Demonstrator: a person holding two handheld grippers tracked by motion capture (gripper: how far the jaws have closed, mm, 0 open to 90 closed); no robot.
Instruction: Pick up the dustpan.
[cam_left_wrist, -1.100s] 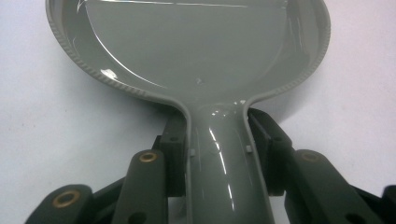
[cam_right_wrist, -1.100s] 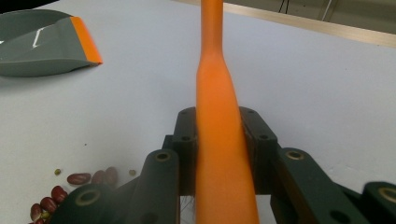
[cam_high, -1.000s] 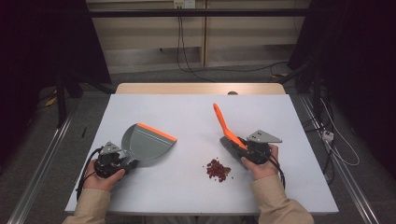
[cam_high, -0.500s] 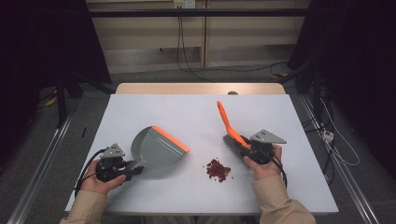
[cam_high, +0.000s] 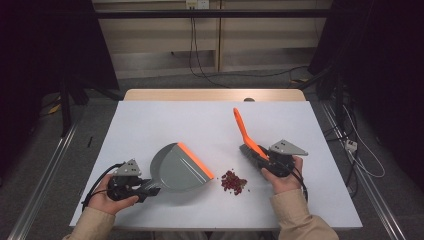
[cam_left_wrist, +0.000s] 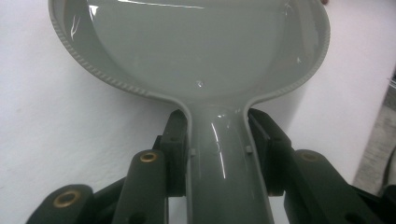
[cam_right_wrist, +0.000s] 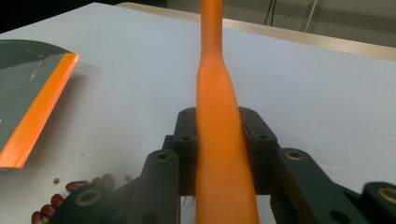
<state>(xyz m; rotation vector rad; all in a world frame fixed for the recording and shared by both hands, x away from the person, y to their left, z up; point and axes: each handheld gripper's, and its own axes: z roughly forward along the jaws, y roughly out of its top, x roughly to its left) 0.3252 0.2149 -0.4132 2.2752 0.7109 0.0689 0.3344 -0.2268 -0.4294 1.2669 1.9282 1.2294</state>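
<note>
My left gripper (cam_high: 145, 188) pinches the grey dustpan (cam_high: 178, 168) by its handle, orange lip facing the red beans (cam_high: 233, 181); my right gripper (cam_high: 260, 159) clamps the orange brush (cam_high: 244, 134), handle slanting up and away, bristles low just beside the pile's far side; bare white table (cam_high: 165, 125) lies between pan lip and beans, nothing blocking; cables (cam_high: 192, 45) hang beyond the table's far edge

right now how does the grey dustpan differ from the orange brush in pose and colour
The grey plastic dustpan with the orange lip lies low over the table; the orange-handled brush is tilted, its handle pointing away. The dustpan is mostly grey, the brush handle all orange. Each is clamped by its handle.
</note>
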